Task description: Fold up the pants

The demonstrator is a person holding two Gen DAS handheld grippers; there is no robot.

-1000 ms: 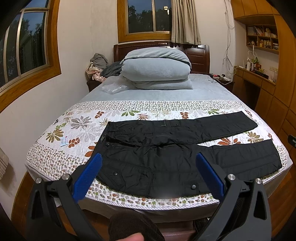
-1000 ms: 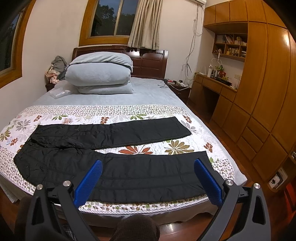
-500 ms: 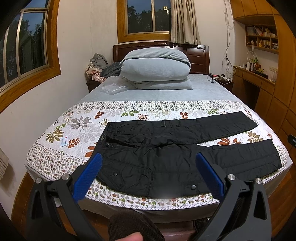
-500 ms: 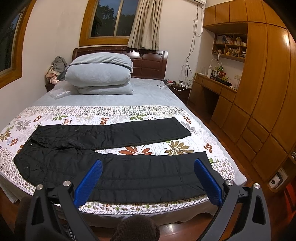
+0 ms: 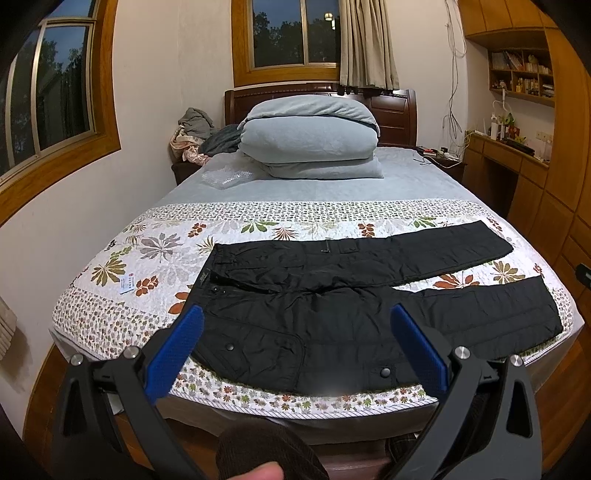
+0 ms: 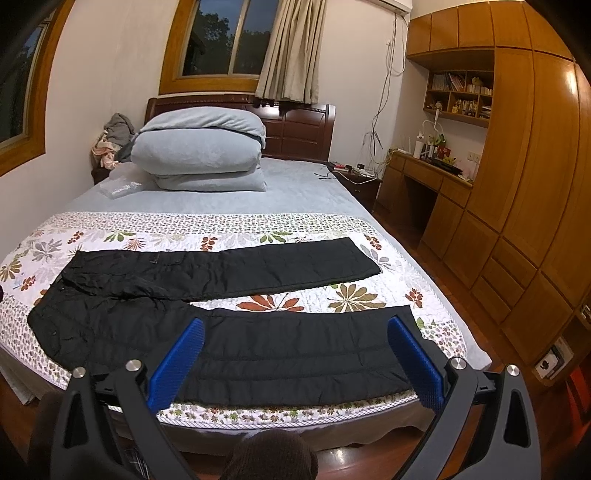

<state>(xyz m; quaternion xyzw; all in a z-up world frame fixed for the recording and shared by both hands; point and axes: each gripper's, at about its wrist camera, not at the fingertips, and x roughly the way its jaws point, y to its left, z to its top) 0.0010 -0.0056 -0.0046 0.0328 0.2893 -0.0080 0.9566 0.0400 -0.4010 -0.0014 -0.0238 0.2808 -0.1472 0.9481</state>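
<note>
Pants point(image 5: 332, 317), black, are lying flat across the near end of a floral quilt point(image 5: 155, 258) on a bed, waist left, legs splayed right. Both the left gripper point(image 5: 295, 325) and right gripper point(image 6: 293, 338) are hovering before the bed edge, fingers spread wide, holding nothing. Folding well probably means pinching the near leg's waist and hem together, then laying it squarely over the far leg.

Warm indoor light fills the room evenly; dusk shows dark blue through the window point(image 5: 291, 35). Shadows are soft. The wardrobe point(image 6: 535, 155) shines with glare. Edges bow heavily, corners go black, and focus stays sharp.
</note>
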